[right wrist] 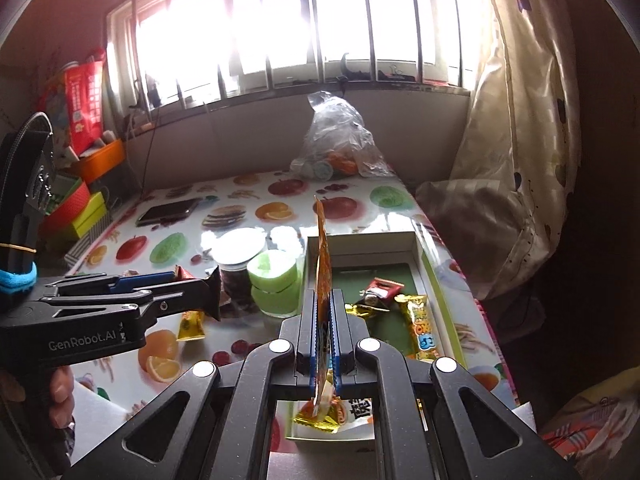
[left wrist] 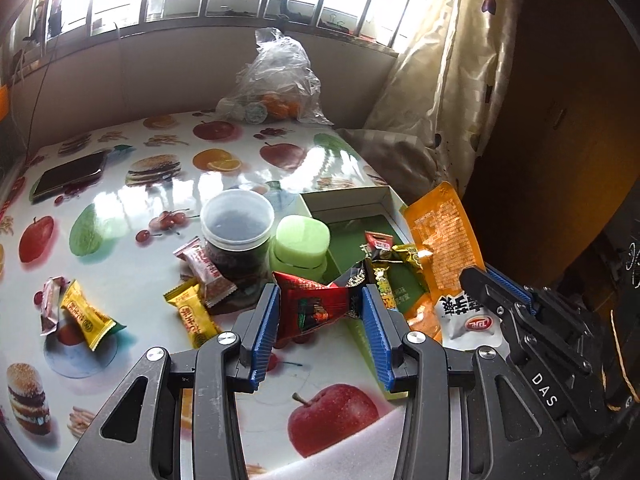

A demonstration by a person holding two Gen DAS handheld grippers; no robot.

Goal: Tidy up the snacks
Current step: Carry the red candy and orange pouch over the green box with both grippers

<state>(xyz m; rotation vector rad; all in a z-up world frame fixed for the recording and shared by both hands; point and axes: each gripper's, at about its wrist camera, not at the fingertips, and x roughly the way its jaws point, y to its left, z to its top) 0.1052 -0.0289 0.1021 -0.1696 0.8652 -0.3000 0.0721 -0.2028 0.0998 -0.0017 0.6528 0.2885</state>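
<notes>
Both wrist cameras look down along their jaws, close over the desk [left wrist: 120, 208], toward the window [right wrist: 280, 20], sharing the green box [right wrist: 420, 240].

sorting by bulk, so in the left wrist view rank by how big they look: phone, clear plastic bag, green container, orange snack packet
1. clear plastic bag
2. orange snack packet, though being nearest inflates it
3. phone and green container look alike; unranked

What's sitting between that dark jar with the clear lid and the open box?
A light green container stands between the jar and the box, close beside the jar; the left wrist view shows it best.
</notes>
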